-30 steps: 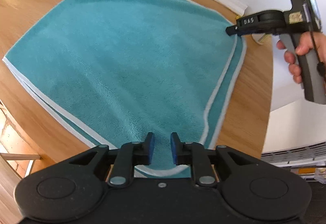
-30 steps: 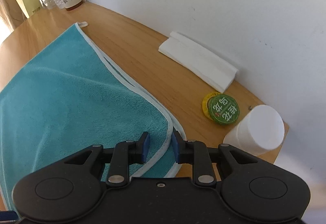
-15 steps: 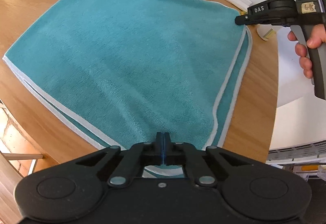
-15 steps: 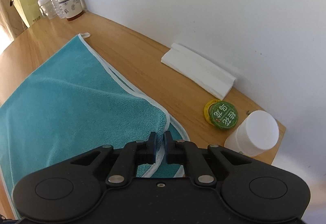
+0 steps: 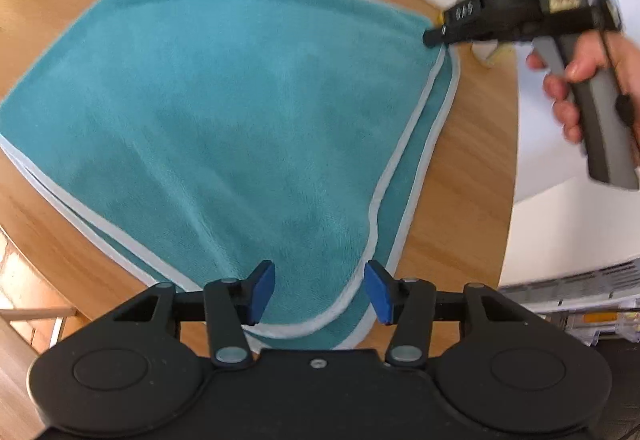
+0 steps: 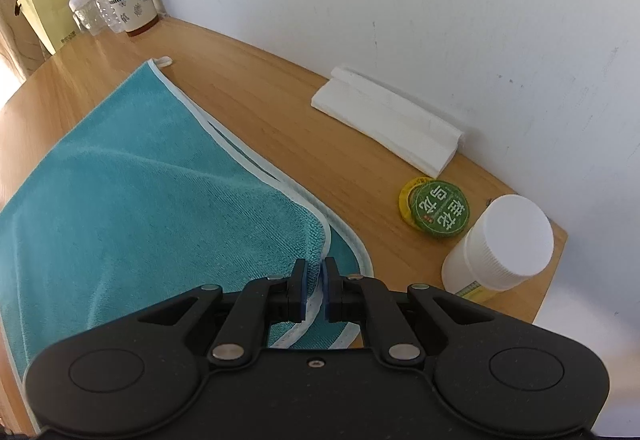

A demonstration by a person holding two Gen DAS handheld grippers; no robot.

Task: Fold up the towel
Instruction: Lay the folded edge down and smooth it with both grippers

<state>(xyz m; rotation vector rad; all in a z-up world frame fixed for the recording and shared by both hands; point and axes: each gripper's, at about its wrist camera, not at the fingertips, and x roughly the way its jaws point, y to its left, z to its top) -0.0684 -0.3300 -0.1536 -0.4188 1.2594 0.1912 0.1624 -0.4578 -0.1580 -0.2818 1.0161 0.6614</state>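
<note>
My left gripper (image 5: 319,292) fingers stand wide apart, freeing the towel (image 5: 224,88); my right gripper (image 6: 314,282) pinches its near hem, keeping the fold aligned.

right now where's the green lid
In the right wrist view the green lid lies flat on the wooden table, right of the teal towel, between the white folded cloth and the white bottle.

My left gripper (image 5: 319,292) is matte black, with blue pads (image 5: 262,290) on its two fingers, silver pivot screws and round raised discs either side. My right gripper (image 5: 434,36) has a grey handle, a green light on top and a worn sticker.
</note>
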